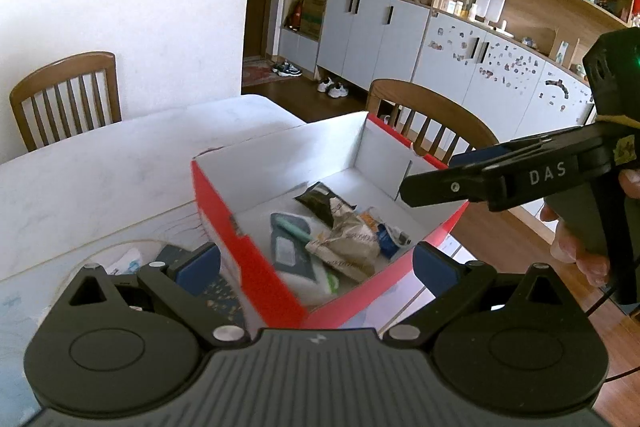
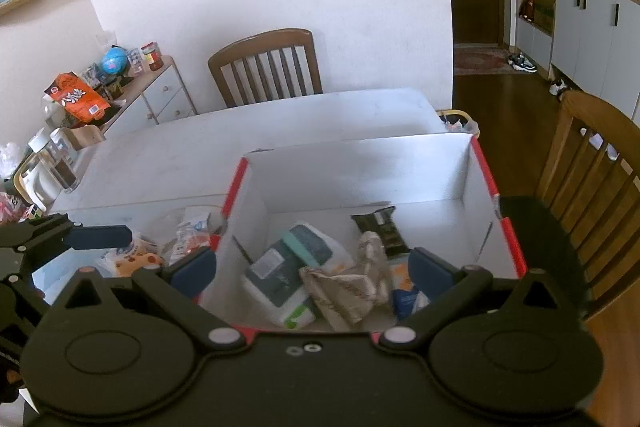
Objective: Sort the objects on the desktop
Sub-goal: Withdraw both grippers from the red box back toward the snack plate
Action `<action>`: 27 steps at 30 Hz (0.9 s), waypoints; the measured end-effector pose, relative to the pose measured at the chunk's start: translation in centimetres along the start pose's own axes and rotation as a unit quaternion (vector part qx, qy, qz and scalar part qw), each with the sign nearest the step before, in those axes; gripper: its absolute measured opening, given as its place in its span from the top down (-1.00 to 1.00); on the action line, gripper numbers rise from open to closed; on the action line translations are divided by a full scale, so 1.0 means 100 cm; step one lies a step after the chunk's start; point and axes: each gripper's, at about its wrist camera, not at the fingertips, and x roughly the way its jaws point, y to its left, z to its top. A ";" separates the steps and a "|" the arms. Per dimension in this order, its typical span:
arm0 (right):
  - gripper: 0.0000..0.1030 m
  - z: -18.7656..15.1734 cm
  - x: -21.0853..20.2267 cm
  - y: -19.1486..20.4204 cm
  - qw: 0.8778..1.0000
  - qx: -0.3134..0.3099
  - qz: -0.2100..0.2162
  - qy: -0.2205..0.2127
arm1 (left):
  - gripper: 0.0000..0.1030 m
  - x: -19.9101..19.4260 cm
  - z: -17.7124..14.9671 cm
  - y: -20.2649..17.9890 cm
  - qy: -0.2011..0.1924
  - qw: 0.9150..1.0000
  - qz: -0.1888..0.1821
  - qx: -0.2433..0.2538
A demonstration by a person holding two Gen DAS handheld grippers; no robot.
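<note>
Desktop objects are split between two places: several already lie in the red-and-white box (image 2: 460, 171), among them a crumpled paper wrapper (image 2: 344, 287), a grey-and-white packet (image 2: 280, 279) with a teal pen-like item on it and a dark sachet (image 2: 380, 229), while a heap of loose packets (image 2: 136, 259) is left on the white surface (image 2: 280, 115), just outside the box's left wall. The right tongs (image 2: 312, 267) hang over the box with their blue pads spread wide and nothing between them. The left tongs (image 1: 316, 263) are likewise apart and empty, straddling the box's near corner. In the right wrist view the left tongs' tip sits just above that outside heap, so the left hand looks the nearer one for the next pick. The heap lies to the left of both tongs and has no clear long axis.
</note>
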 end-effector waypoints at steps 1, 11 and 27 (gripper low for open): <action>-1.00 -0.001 0.000 0.005 1.000 0.002 0.000 -0.001 | -1.00 -0.003 -0.002 0.004 -0.001 1.000 -0.001 0.000; -1.00 -0.014 0.010 0.063 1.000 0.019 0.003 0.001 | -1.00 -0.035 -0.022 0.050 -0.009 1.000 -0.001 -0.003; -1.00 -0.024 0.033 0.138 1.000 0.007 -0.009 -0.006 | -1.00 -0.064 -0.054 0.114 -0.012 1.000 0.004 -0.007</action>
